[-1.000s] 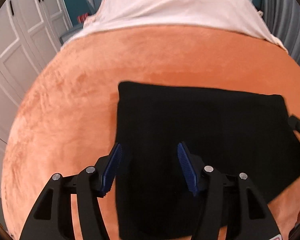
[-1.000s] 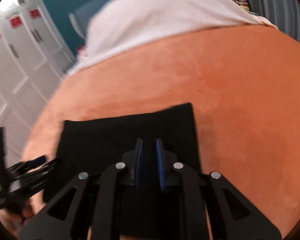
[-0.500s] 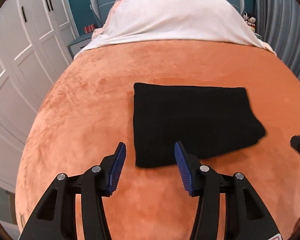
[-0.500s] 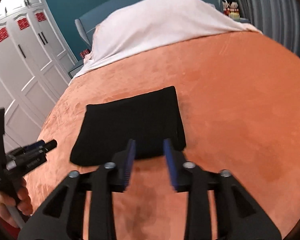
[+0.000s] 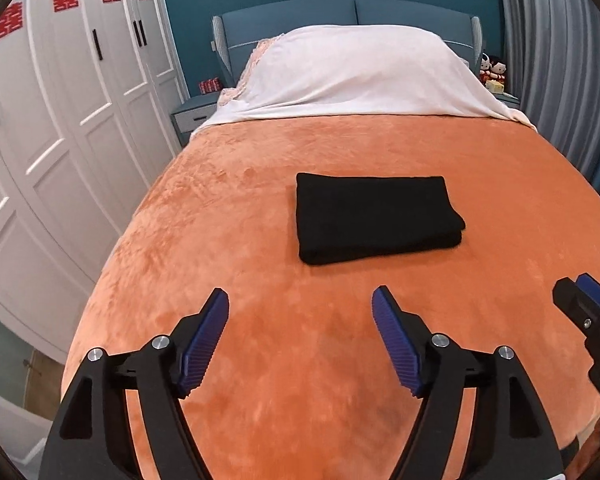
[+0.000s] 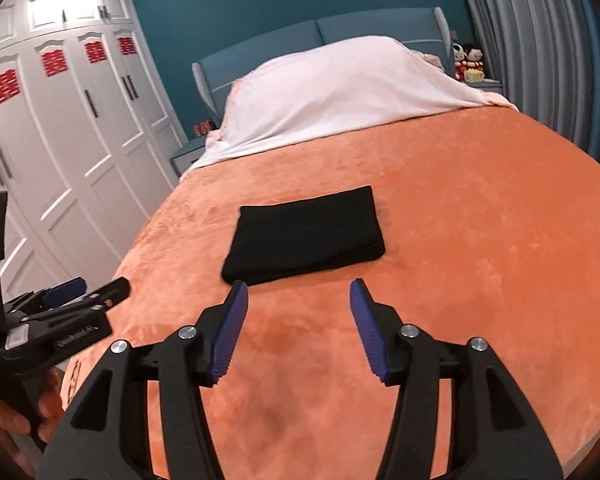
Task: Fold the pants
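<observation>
On the orange blanket [image 5: 228,240], folded black pants [image 5: 372,216] lie beyond both empty tools, left tool [image 5: 300,300] and right tool [image 6: 296,292], jaws just widened.

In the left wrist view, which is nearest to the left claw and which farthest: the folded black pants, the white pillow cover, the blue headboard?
From the left claw:
1. Folded black pants, straight ahead on the orange blanket.
2. White pillow cover, at the bed's head.
3. Blue headboard, behind it.
</observation>
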